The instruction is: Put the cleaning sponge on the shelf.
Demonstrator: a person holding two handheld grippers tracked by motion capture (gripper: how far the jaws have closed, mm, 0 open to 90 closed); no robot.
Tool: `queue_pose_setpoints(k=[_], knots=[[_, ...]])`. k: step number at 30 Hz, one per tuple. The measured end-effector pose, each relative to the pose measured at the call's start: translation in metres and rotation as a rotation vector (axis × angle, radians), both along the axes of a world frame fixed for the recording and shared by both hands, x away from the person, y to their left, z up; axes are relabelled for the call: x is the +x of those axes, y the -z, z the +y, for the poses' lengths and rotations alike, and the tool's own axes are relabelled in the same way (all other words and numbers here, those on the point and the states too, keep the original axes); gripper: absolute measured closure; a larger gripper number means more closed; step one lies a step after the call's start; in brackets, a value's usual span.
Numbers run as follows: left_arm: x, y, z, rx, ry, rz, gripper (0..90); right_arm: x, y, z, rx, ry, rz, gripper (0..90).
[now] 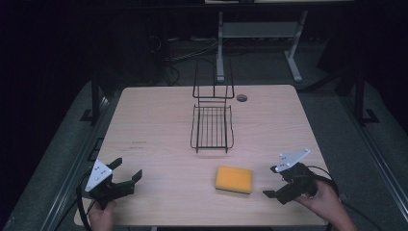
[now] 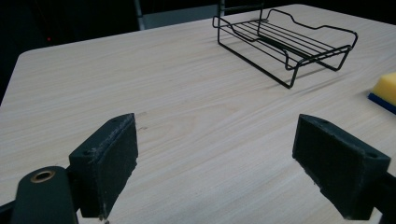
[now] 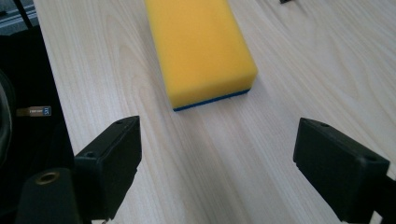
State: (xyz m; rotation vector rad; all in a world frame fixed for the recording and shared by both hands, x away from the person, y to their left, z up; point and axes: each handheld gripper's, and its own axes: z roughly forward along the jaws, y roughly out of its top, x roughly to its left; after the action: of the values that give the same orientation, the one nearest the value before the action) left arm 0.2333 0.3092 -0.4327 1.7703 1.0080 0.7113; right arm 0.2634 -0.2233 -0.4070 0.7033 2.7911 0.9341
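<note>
A yellow sponge (image 1: 234, 179) with a blue underside lies flat on the wooden table (image 1: 159, 115), near the front and right of centre. A black wire rack (image 1: 211, 126) stands at the table's middle back, with an upright wire back. My right gripper (image 1: 273, 181) is open just right of the sponge, its jaws pointing at the sponge (image 3: 201, 51) with nothing between them. My left gripper (image 1: 128, 169) is open at the front left corner, empty, facing across bare table toward the rack (image 2: 285, 42); the sponge's corner (image 2: 385, 91) shows at that view's right edge.
A round grommet hole (image 1: 242, 97) sits in the table near the back edge, right of the rack. Beyond the table stands a grey metal frame leg (image 1: 220, 43) on a dark floor. The table's front edge (image 3: 51, 93) runs close to my right gripper.
</note>
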Motion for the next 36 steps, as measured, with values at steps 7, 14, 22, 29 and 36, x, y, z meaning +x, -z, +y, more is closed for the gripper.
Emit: queue_pose_setpoints(k=[7, 14, 22, 29, 36], knots=[[0.000, 0.000, 0.000, -0.001, 0.001, 0.001, 13.4, 0.005, -0.002, 0.008, -0.012, -0.028, 0.010, 14.9], [0.000, 0.000, 0.000, -0.004, 0.004, 0.000, 13.4, 0.011, -0.005, 0.017, -0.029, -0.056, 0.018, 14.9], [0.000, 0.000, 0.000, -0.008, 0.003, 0.000, 13.4, 0.018, -0.008, 0.026, -0.046, -0.092, 0.025, 14.9], [0.000, -0.001, 0.001, -0.004, 0.005, -0.003, 13.4, 0.022, -0.010, 0.033, -0.052, -0.110, 0.030, 14.8], [0.000, -0.001, 0.000, -0.002, 0.004, -0.003, 13.4, 0.027, -0.013, 0.041, -0.058, -0.131, 0.037, 14.8]])
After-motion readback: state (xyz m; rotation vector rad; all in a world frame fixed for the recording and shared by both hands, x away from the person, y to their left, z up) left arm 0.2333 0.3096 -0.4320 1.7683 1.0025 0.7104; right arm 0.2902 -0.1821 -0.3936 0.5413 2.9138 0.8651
